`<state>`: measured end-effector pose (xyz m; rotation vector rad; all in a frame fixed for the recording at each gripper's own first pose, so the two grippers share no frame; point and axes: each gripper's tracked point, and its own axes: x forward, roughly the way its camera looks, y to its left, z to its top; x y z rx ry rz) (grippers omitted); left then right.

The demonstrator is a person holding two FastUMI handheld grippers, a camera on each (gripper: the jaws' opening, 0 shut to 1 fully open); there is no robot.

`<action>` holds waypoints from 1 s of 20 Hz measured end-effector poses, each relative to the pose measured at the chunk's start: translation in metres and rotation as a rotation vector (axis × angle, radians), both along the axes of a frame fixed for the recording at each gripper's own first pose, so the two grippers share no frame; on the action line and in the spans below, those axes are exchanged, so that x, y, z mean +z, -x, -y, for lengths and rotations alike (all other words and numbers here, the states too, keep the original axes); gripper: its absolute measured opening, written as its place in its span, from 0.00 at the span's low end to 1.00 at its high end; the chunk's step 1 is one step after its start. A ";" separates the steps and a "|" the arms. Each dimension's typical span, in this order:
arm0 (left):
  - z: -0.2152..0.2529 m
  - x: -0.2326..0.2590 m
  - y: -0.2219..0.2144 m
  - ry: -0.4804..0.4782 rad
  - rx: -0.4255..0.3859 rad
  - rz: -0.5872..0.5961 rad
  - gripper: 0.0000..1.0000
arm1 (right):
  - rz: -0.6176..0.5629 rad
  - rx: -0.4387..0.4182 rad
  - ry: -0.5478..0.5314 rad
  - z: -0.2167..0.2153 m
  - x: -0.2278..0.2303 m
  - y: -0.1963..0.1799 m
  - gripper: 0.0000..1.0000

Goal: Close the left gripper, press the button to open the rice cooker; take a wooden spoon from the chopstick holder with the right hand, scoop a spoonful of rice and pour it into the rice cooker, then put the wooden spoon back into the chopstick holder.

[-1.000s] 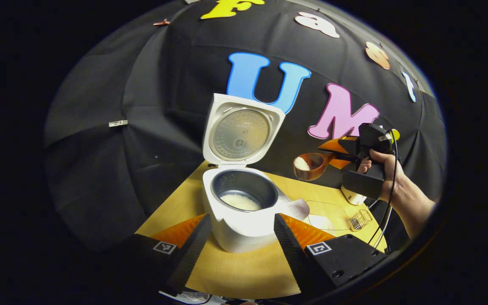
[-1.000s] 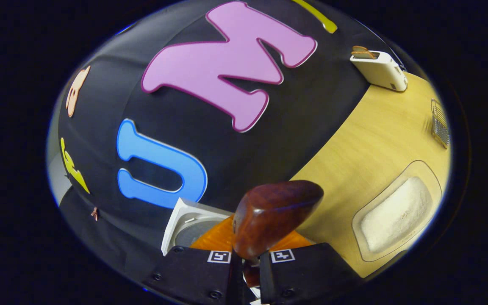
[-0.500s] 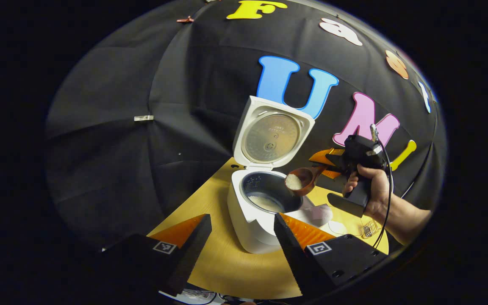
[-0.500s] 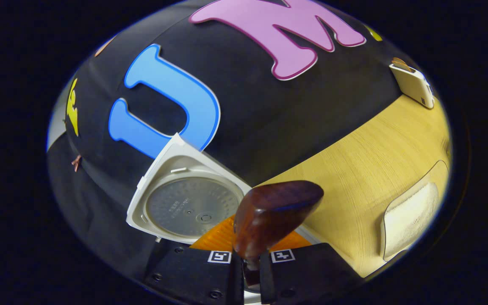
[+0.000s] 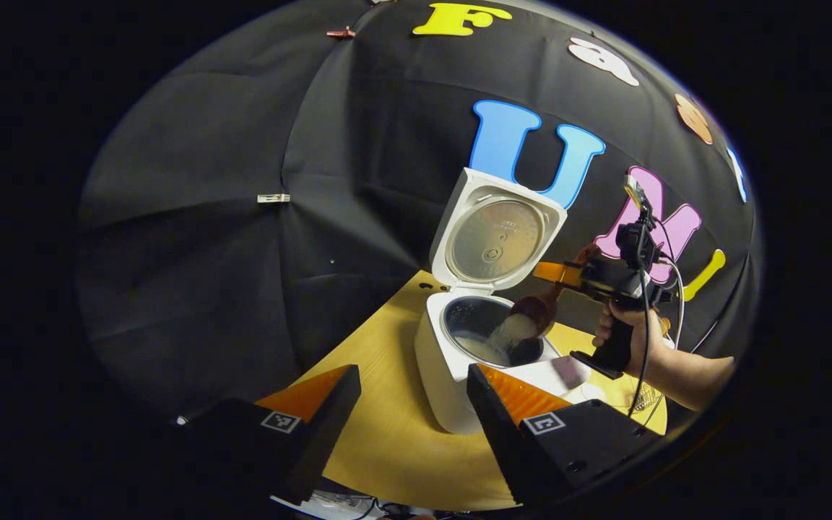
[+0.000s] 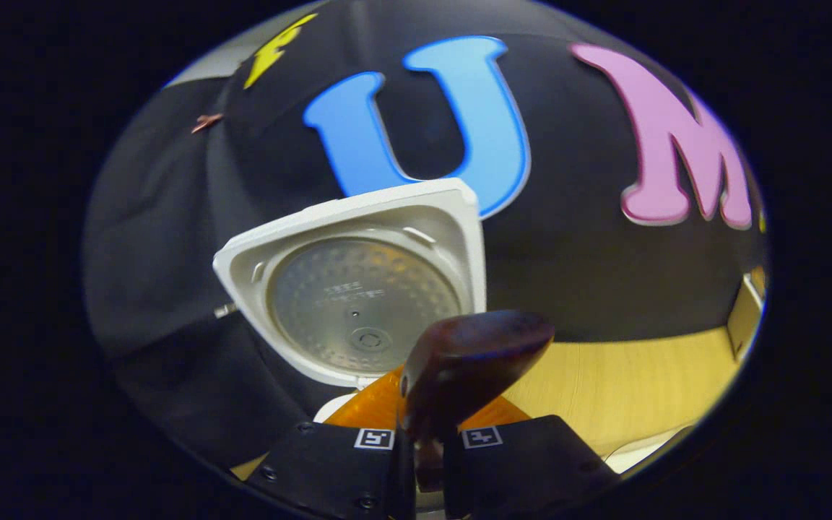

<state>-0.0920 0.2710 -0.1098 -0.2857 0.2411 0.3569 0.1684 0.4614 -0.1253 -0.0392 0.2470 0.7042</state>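
Observation:
The white rice cooker [image 5: 452, 383] stands on the wooden table with its lid [image 5: 497, 231] up. Over its dark inner pot [image 5: 470, 325] the wooden spoon [image 5: 535, 310] is tipped down, and white rice [image 5: 506, 334] slides from it onto the rice inside. My right gripper [image 5: 557, 273], held by a hand [image 5: 629, 325], is shut on the spoon's handle. In the right gripper view the spoon's dark bowl [image 6: 470, 361] sticks out from my right gripper [image 6: 423, 422], with the raised lid [image 6: 358, 289] behind it. My left gripper [image 5: 412, 383] hangs open in front of the cooker and holds nothing.
The yellow wooden table [image 5: 387, 448] ends at the black cloth wall behind the cooker. A wire chopstick holder [image 5: 645, 397] peeks out below the forearm at the right. A pale appliance [image 6: 744, 318] sits at the table's far right edge.
The right gripper carried the spoon left to the cooker and tipped it, so the rice now pours into the pot. The left gripper stayed open and swung away to the left.

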 end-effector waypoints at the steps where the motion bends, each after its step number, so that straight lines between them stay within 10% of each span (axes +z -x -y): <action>1: 0.000 0.001 0.000 0.004 0.002 0.001 0.95 | 0.064 0.039 0.054 -0.006 0.001 0.003 0.19; 12: 0.000 -0.006 0.010 0.017 0.030 0.013 0.96 | 0.352 0.230 0.258 -0.031 0.000 0.035 0.18; 20: -0.001 -0.008 0.005 0.035 0.036 0.028 0.96 | 0.029 0.102 -0.039 -0.019 0.029 0.016 0.19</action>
